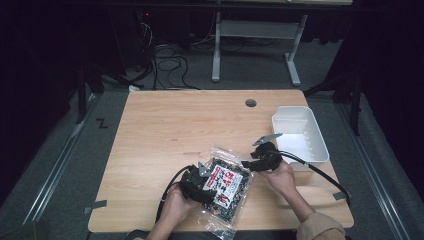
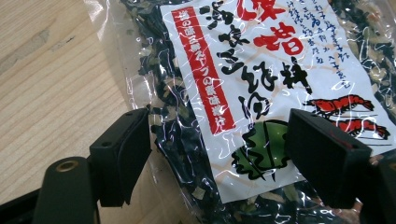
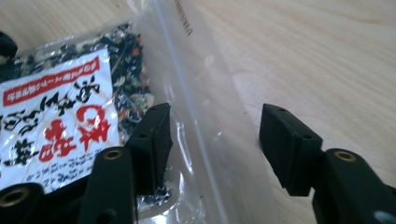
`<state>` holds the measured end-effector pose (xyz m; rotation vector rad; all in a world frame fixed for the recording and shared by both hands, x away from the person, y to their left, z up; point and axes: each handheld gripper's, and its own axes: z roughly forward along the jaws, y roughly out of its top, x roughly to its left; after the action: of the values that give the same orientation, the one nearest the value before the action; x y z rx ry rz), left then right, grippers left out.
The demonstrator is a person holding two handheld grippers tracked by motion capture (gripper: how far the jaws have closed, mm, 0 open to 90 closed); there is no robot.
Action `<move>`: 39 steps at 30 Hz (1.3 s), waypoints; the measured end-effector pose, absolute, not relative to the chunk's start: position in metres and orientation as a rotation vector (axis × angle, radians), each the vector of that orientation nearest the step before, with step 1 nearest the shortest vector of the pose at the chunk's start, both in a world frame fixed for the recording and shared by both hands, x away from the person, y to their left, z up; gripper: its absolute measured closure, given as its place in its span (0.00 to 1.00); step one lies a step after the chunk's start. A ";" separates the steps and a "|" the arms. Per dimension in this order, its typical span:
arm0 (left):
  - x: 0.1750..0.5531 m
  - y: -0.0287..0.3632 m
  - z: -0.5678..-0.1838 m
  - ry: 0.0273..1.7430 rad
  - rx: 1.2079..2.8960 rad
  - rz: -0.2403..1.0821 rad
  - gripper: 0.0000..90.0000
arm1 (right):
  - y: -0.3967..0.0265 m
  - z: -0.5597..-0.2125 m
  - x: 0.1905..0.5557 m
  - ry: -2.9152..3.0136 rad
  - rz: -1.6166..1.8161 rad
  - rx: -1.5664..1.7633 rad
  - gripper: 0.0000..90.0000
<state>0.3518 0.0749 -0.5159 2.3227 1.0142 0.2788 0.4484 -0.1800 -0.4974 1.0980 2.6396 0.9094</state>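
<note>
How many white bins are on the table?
1: the white bin sits at the table's right edge, beyond the right gripper, apart from the seaweed packet.

The seaweed packet (image 1: 226, 187) seems cut off at its near end.

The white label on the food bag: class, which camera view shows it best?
The left gripper view: the white label is close, its red and black print sharp. The right gripper view catches part of it, turned. The high view shows it small.
</note>
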 end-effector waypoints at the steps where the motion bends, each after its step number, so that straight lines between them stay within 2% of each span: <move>1: 0.352 0.075 -0.516 1.019 2.321 0.280 0.26 | -0.180 -0.499 0.449 2.658 0.903 1.081 0.54; 7: 0.354 0.078 -0.516 1.062 2.310 0.312 0.25 | -0.181 -0.499 0.446 2.703 0.876 1.082 0.62; 18: 0.359 0.085 -0.516 1.133 2.278 0.297 0.25 | -0.185 -0.495 0.436 2.742 0.902 1.080 0.70; 27: 0.360 0.085 -0.517 1.137 2.268 0.288 0.25 | -0.186 -0.504 0.453 2.704 0.995 1.210 0.75; 30: 0.360 0.085 -0.517 1.132 2.272 0.293 0.25 | -0.186 -0.504 0.452 2.690 1.013 1.187 0.83; 31: 0.360 0.085 -0.517 1.133 2.271 0.292 0.25 | -0.186 -0.504 0.452 2.690 1.013 1.187 0.83; 33: 0.361 0.086 -0.517 1.136 2.270 0.289 0.24 | -0.187 -0.501 0.449 2.686 1.015 1.143 0.92; 39: 0.359 0.085 -0.517 1.137 2.264 0.311 0.24 | -0.188 -0.498 0.443 2.681 1.019 1.068 0.99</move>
<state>0.3592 0.0849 -0.5175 2.2638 1.1370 0.3107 0.4434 -0.1880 -0.4981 1.0682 2.6811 1.0185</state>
